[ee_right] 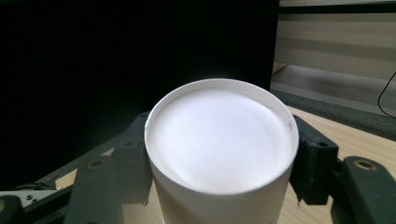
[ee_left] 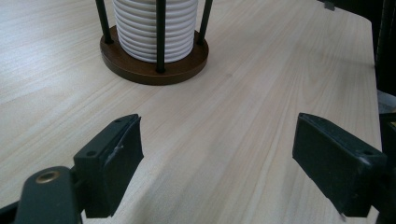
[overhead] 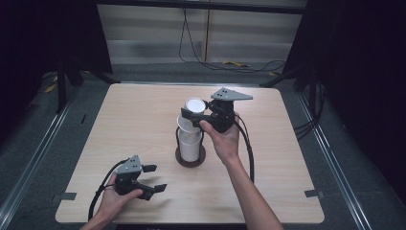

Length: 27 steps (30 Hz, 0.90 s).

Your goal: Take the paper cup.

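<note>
Pale wood table (overhead: 287, 158) carries the cup stack (overhead: 190, 143) straight beneath the right gripper (overhead: 195, 117), clamped on an inverted, upright paper cup (overhead: 194, 106); left gripper (overhead: 154, 178) gapes, idle.

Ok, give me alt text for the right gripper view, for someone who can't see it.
A white paper cup, seen bottom-up, is clamped between the right gripper's two black jaws. Behind it are a dark backdrop, the edge of the wooden table and a pale wall.
</note>
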### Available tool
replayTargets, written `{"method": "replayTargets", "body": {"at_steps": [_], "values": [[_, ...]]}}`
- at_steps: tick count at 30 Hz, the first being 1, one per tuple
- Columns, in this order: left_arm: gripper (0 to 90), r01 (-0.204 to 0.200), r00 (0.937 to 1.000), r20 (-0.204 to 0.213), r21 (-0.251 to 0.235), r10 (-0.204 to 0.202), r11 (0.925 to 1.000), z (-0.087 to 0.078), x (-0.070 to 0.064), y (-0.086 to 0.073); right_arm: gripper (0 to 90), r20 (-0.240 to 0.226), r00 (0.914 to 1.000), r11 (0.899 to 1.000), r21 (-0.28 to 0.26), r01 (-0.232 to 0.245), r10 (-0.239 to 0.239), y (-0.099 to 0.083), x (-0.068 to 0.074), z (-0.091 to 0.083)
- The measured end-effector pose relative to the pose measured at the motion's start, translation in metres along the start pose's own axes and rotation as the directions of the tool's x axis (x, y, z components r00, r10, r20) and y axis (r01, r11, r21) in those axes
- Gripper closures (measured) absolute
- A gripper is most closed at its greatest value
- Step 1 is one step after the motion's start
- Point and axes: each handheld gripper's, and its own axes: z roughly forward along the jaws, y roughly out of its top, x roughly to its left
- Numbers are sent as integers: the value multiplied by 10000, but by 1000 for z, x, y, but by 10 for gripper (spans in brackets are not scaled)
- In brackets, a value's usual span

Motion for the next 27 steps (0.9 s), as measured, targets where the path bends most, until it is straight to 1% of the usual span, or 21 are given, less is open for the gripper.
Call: {"method": "replayTargets", "body": {"at_steps": [5,9,12,14,15,19,21,23,25,27], "values": [[160,37,9998,-170,-109,-39,9999,0,0,1,353,-75,10000,9999,-100,-53,52,1,0,-3],[161,-85,9995,-319,-198,78,9998,-1,-2,2,353,-145,9999,9998,-195,-67,64,4,0,-7],[161,-16,9996,-285,-317,7,9995,-1,-2,3,354,-218,9998,9995,-328,-30,23,9,1,-11],[162,40,9997,-241,-394,-49,9992,-1,-2,4,353,-291,9996,9995,-328,4,-13,11,2,-13],[162,33,9998,-178,-436,-41,9990,-1,-3,6,353,-249,9997,9996,-263,49,-55,12,3,-15],[176,185,9998,59,-486,-182,9986,-3,-4,11,353,-269,9996,9997,-261,-11,4,11,3,-23],[181,196,9998,71,-653,-192,9977,-3,-5,14,353,-233,9997,9998,-206,0,-5,10,2,-28],[181,152,9999,66,-622,-148,9979,-3,-5,18,353,-257,9997,9996,-267,-45,38,10,1,-33],[181,187,9998,92,-762,-181,9969,-3,-6,20,353,-233,9997,9995,-311,-99,92,9,1,-37],[182,177,9998,133,-705,-168,9974,-3,-6,24,354,-291,9995,9994,-322,-108,99,9,1,-42]]}}
